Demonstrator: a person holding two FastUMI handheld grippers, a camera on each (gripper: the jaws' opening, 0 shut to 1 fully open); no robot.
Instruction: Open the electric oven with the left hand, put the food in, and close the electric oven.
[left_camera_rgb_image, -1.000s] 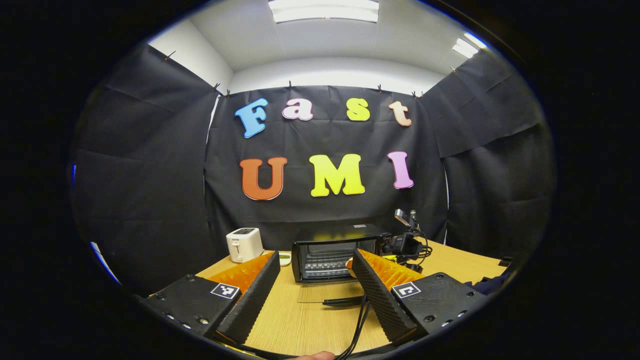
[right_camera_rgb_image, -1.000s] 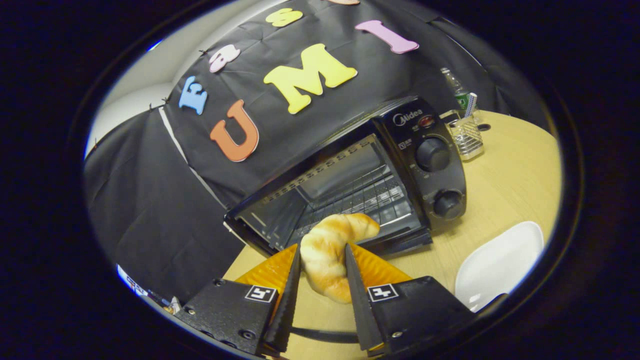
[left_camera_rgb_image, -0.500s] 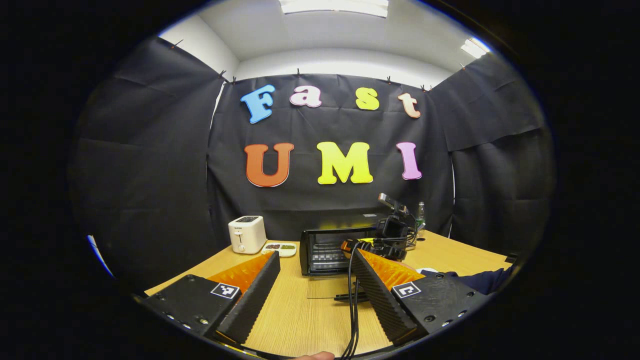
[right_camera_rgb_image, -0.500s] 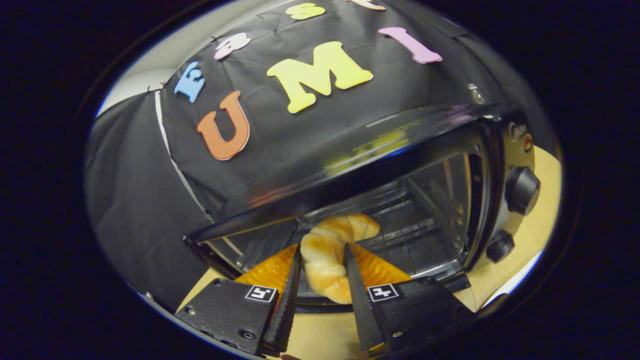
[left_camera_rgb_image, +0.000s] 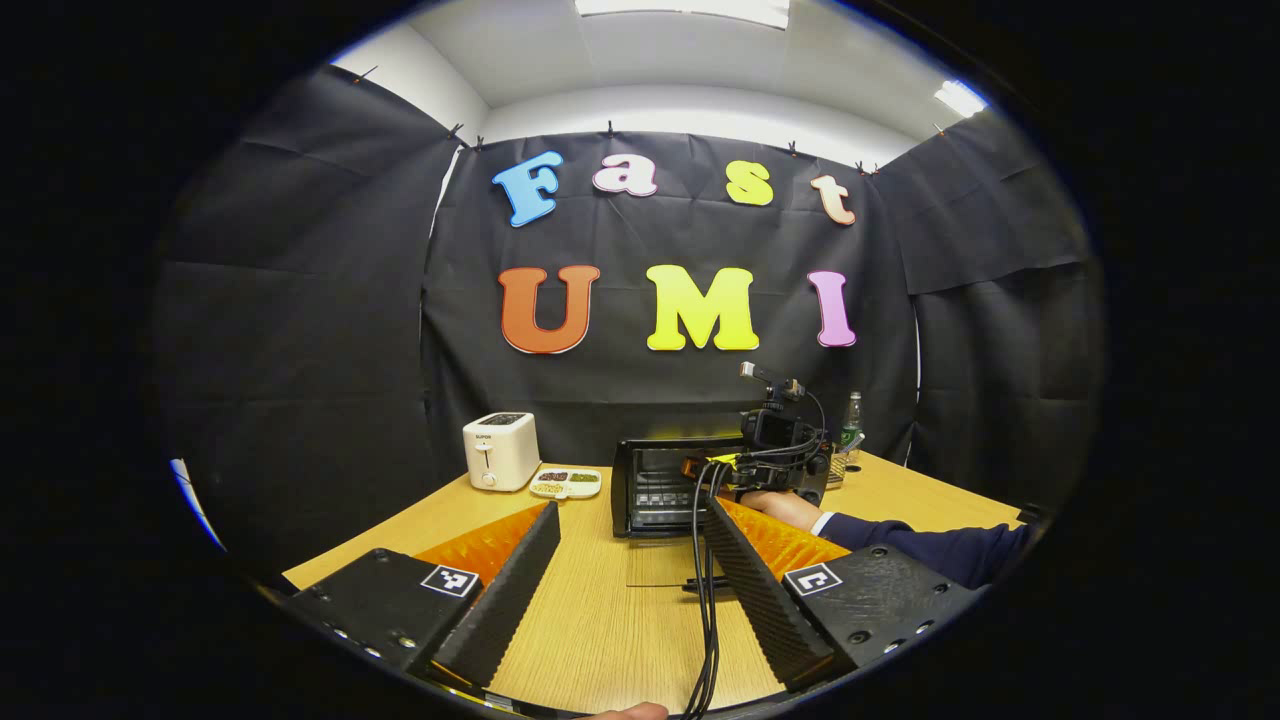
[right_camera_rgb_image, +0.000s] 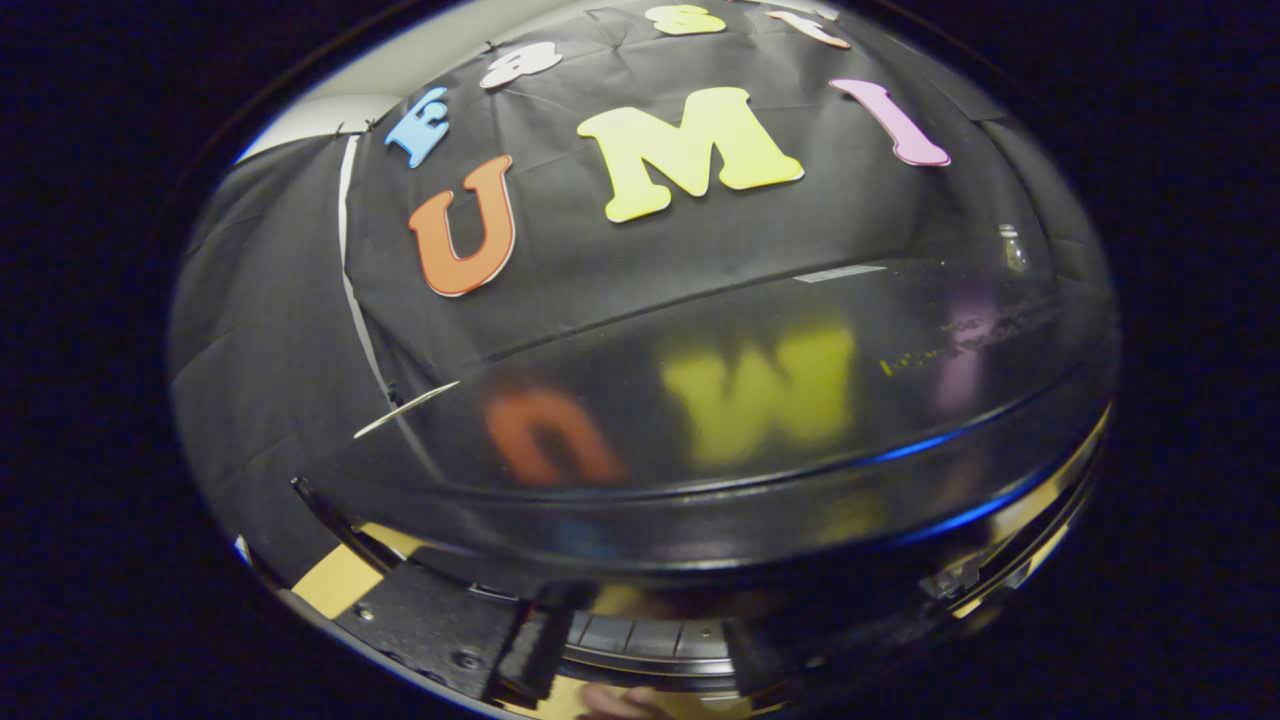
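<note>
In the left gripper view my left gripper stands open over the wooden table, with nothing between its fingers. Farther back sits the black electric oven, its glass door folded down flat. A hand holds my right gripper at the oven's mouth. In the right gripper view the oven's glossy top is very close, and my right gripper reaches into the dark cavity beneath it. Its fingers are dim. The croissant is hidden, so its grip is unclear.
A white toaster and a small divided dish stand left of the oven. A bottle is behind its right side. A dark sleeve crosses the table from the right. Black cables hang between my left fingers.
My right gripper has pushed forward with the croissant from in front of the open oven into its cavity. My left gripper has drawn back from the oven, still open.
</note>
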